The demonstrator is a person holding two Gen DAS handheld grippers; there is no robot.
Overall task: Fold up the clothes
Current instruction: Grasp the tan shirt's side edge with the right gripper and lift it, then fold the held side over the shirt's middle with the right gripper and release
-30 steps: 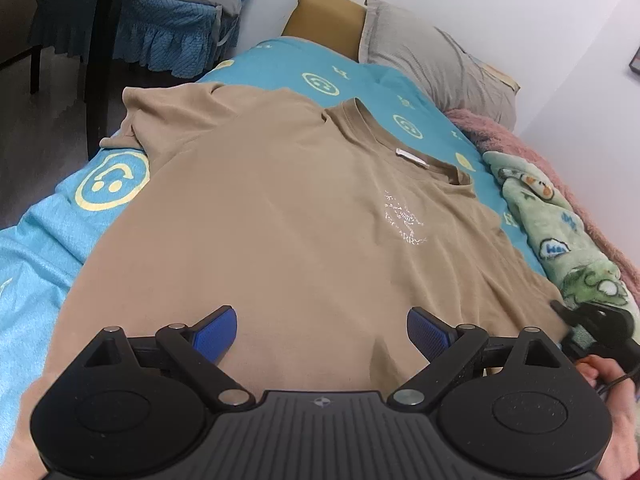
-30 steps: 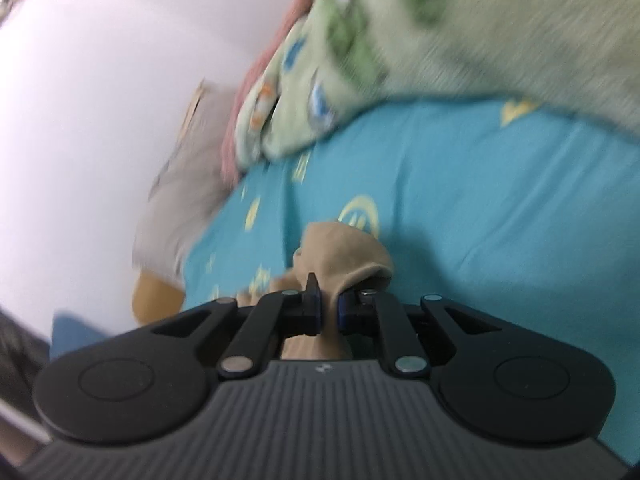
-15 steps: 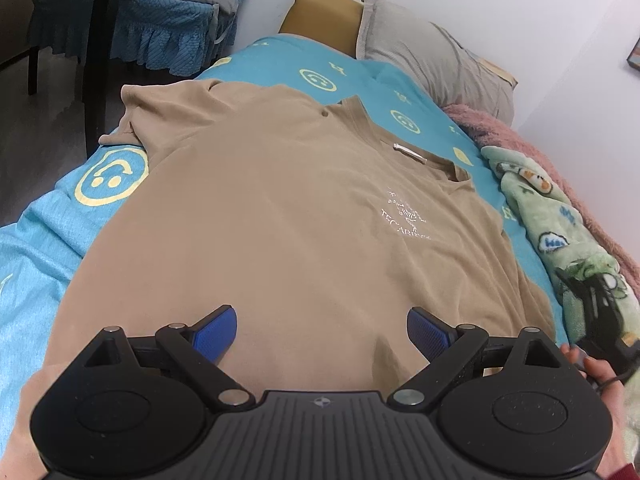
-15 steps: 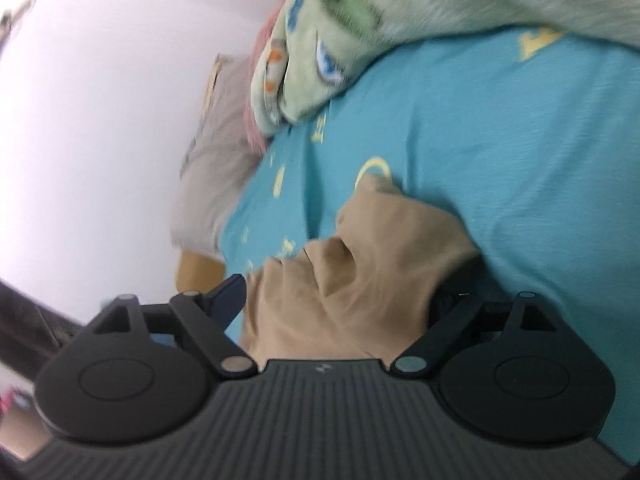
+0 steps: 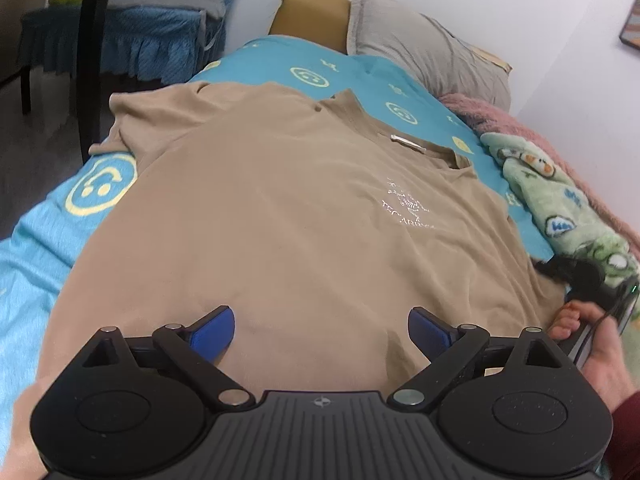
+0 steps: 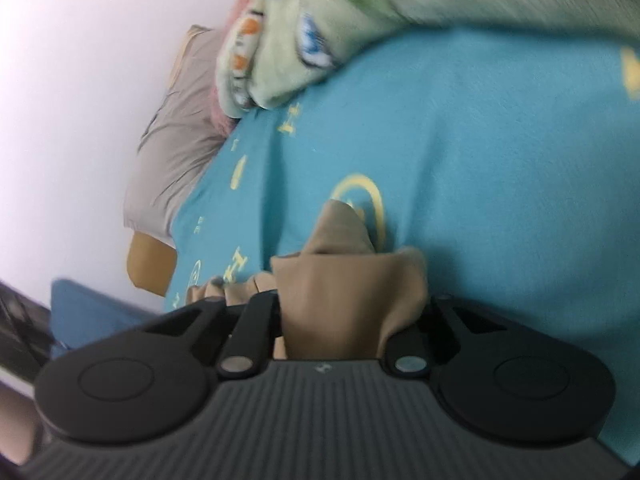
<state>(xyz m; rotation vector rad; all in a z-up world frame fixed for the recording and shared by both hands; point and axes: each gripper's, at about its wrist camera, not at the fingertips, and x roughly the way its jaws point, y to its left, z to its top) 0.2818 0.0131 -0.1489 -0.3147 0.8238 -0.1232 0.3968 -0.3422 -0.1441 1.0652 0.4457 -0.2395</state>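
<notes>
I had the left gripper (image 5: 320, 330) spread wide over the shirt's (image 5: 280, 208) hem, frame bottom. Shirt lay flat on the bed (image 5: 36, 240), mid-frame. Right gripper (image 6: 352, 312): sleeve bunched between fingers, grip state unclear.

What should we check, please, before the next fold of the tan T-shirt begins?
1. Tan T-shirt lies spread flat on the blue sheet: ok.
2. Left hand-held gripper open above the hem: ok.
3. Right hand-held gripper has shirt cloth between its fingers: ok.
4. Right jaws closed firmly on that cloth: cannot tell, blurred and hidden.
5. Far sleeve smooth: not ok, bunched at the bed's edge.
6. Green blanket off the shirt: ok.
</notes>
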